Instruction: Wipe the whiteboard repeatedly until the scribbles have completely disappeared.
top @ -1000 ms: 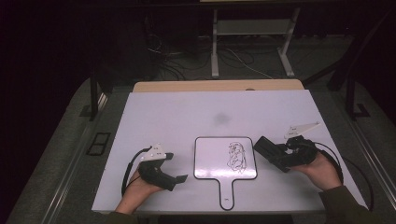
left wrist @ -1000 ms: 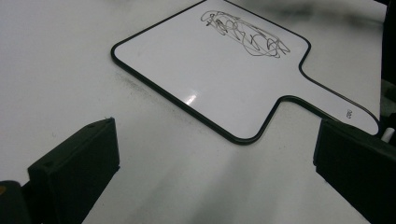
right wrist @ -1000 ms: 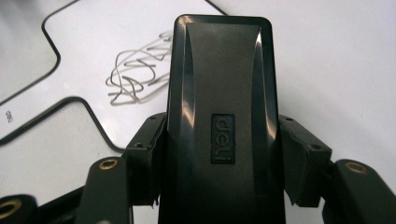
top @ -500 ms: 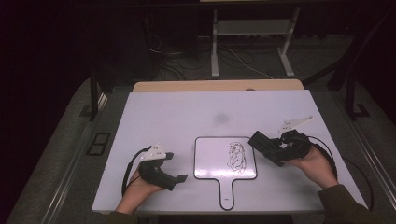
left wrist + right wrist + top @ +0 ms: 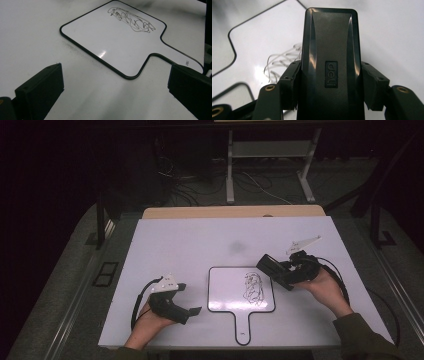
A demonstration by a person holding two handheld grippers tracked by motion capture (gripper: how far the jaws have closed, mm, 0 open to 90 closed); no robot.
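— Black plastic, that block in the right gripper (image 5: pixel 329 105): is it an eraser (image 5: pixel 329 57)?

— It looks like one, a dark oblong block with "deli" moulded on its back. Both jaws press on its long sides, so the grip is closed firmly on it.

— Where is it over the table (image 5: pixel 200 240)?

— In the high view the right gripper (image 5: pixel 280 274) holds the eraser (image 5: pixel 271 265) at the upper right corner of the small whiteboard (image 5: pixel 225 292), close to the black scribble (image 5: pixel 254 289). From these views I cannot tell whether it touches the board.

— And the whiteboard itself?

— It lies flat on the white table, near the person's edge, between the two hands. It has a black rim, and its handle points towards the person.

— What about the left gripper (image 5: pixel 192 309)?

— It rests low at the left, just beside the whiteboard. In the left gripper view its jaws stand wide apart with nothing between them, and the whiteboard (image 5: pixel 120 42) with its scribble (image 5: pixel 131 20) lies ahead.
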